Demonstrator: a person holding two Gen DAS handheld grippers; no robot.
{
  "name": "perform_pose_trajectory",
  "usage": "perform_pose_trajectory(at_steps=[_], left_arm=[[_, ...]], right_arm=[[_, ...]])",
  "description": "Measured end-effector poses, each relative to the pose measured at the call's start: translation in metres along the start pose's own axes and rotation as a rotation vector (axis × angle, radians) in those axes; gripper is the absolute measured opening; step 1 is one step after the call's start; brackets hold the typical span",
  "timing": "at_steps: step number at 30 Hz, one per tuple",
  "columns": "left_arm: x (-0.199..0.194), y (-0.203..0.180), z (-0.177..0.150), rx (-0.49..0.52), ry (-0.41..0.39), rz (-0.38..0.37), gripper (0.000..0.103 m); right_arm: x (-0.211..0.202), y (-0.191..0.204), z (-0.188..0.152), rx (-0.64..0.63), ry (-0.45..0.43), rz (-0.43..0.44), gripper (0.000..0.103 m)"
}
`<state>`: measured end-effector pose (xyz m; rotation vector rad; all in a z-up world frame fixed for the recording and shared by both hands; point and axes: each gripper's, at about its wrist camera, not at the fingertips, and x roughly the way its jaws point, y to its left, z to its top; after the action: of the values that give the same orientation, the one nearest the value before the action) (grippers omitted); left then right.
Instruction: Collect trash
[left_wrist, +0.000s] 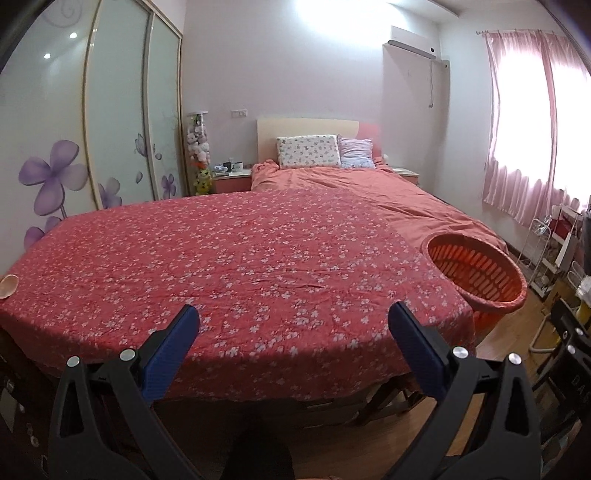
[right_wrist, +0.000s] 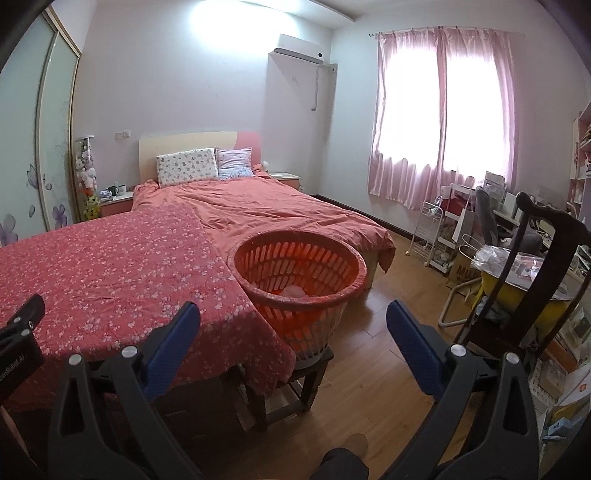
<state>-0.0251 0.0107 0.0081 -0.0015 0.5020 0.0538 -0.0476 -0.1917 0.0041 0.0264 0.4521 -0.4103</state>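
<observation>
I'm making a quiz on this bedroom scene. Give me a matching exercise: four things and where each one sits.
Things:
1. orange basket
2. flowered cloth
3. air conditioner
4. mug

Places:
A. high on the wall
B. on the nightstand beside the bed
C. on a dark stool
D. spread over the table

Pairs: 1-C, 2-D, 3-A, 4-B

The right gripper (right_wrist: 293, 317) is held with its blue-padded jaws wide apart and nothing between them, above a wooden floor (right_wrist: 373, 373). An orange slotted basket (right_wrist: 343, 254) is set on a dark stool (right_wrist: 314, 373), touching the edge of a red floral cloth (right_wrist: 110, 266). Something pale (right_wrist: 293, 291) is seen inside the basket.
</observation>
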Motion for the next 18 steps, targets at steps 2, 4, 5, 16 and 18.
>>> perform_pose_trajectory(at_steps=[2,4,5,16,18], left_arm=[[0.001,0.001,-0.001,-0.004,0.011,-0.001,0.101],[0.002,0.000,-0.002,-0.006,0.018,0.000,0.101],[0.003,0.000,-0.003,-0.007,0.021,0.000,0.101],[0.006,-0.001,-0.005,-0.015,0.045,0.006,0.101],[0.006,0.000,-0.005,-0.017,0.049,0.006,0.101]], right_arm=[[0.001,0.002,-0.001,-0.001,0.002,-0.009,0.098],[0.002,0.002,-0.002,-0.003,0.007,-0.015,0.098],[0.004,0.002,-0.003,-0.003,0.013,-0.017,0.098],[0.013,0.005,-0.006,-0.016,0.041,-0.027,0.098],[0.015,0.005,-0.006,-0.017,0.044,-0.026,0.098]])
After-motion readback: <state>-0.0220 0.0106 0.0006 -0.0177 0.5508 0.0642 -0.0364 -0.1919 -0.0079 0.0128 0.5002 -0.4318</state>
